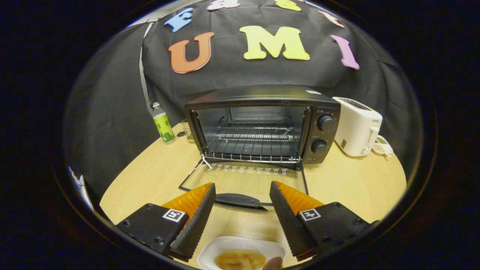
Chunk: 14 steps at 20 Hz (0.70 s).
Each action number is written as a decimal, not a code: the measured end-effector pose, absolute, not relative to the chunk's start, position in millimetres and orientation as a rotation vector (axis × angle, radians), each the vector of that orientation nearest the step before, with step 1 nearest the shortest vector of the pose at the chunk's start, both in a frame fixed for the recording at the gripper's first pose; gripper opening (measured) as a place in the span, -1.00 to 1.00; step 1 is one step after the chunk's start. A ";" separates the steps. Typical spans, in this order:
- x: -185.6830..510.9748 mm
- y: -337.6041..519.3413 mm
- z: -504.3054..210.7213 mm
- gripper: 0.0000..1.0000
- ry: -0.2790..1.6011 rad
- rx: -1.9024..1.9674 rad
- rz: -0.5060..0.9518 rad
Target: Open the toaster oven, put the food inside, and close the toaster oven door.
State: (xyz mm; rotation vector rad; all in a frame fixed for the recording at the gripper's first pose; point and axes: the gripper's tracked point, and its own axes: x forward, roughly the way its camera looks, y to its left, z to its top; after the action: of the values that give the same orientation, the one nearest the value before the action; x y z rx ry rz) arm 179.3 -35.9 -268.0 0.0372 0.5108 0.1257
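1 of 3 steps is done: the toaster oven (258,127) door (243,182) is dropped flat. The gripper (242,210) is held spread and empty, the food (240,259) dish (unlifted) seen between its fingers; loading and closing remain.

- One toaster oven (262,127), door (243,180) folded down flat, with two knobs (325,122) on its panel.
- One white toaster (357,125) beside it.
- One bottle (163,123) with a green label.
- One white dish (240,253) of food (239,259).
- One small bowl (382,147) behind the toaster.
- One table (360,187).
- One pair of tongs (243,189), its two fingers spread wide, gripping nothing.
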 end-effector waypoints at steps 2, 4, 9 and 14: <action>175.6 -40.7 -254.3 0.90 0.458 0.032 0.130; 171.2 -42.9 -242.9 0.91 0.420 0.041 0.140; 160.3 -53.1 -206.0 0.91 0.301 -0.004 0.132; 128.7 -62.7 -171.2 1.00 0.159 -0.062 0.109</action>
State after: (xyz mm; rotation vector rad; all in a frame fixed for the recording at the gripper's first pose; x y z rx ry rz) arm 128.7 -62.7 -171.2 -0.0617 0.1587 0.1090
